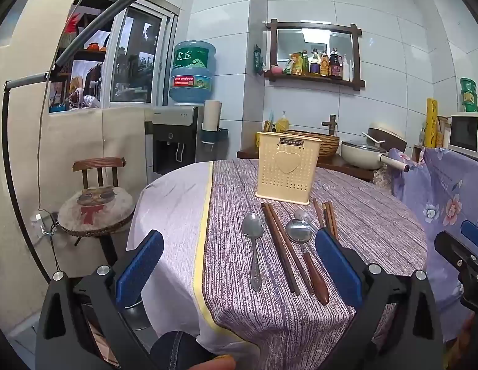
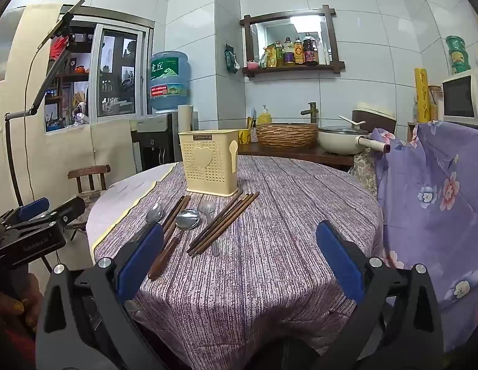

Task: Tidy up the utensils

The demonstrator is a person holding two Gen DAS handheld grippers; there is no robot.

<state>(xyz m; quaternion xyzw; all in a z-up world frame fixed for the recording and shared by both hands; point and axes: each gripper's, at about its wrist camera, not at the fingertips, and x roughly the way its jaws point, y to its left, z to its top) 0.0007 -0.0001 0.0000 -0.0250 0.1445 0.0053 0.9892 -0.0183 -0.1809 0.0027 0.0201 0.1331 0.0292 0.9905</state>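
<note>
Holding both tools over the near edge of the round table (image 1: 377,215), you keep each pair of fingers spread wide with nothing between them. Your left gripper (image 1: 239,265) has its blue pads (image 1: 140,265) standing far apart, and most of the cutlery lies in the gap between them, just beyond the tips. Nearest the left finger is an all-metal spoon (image 1: 253,246), bowl away from you. Beside it, toward the right finger, lies a pair of brown chopsticks (image 1: 280,246), then a wooden-handled spoon (image 1: 303,246) whose bowl sits just beside the right fingertip. A pale plastic spoon (image 1: 303,215) and a second bundle of chopsticks (image 1: 326,215) lie past that right tip, partly hidden behind it. The cream holder (image 1: 284,169), perforated and marked with a heart, stands upright straight ahead of the fingers, beyond all the cutlery and empty as far as can be seen.

Your right gripper (image 2: 239,265) is likewise wide open. From this tool the cutlery lies ahead and toward the left finger: the wooden-handled spoon passes just beside the left fingertip (image 2: 143,256), and the second chopstick bundle fans out ahead between the fingers, closer to the left one. The holder stands ahead and left of centre. The striped purple cloth (image 2: 269,262) between the right tool's fingers is bare near the tips. Each tool shows at the edge of the other's view.
</note>
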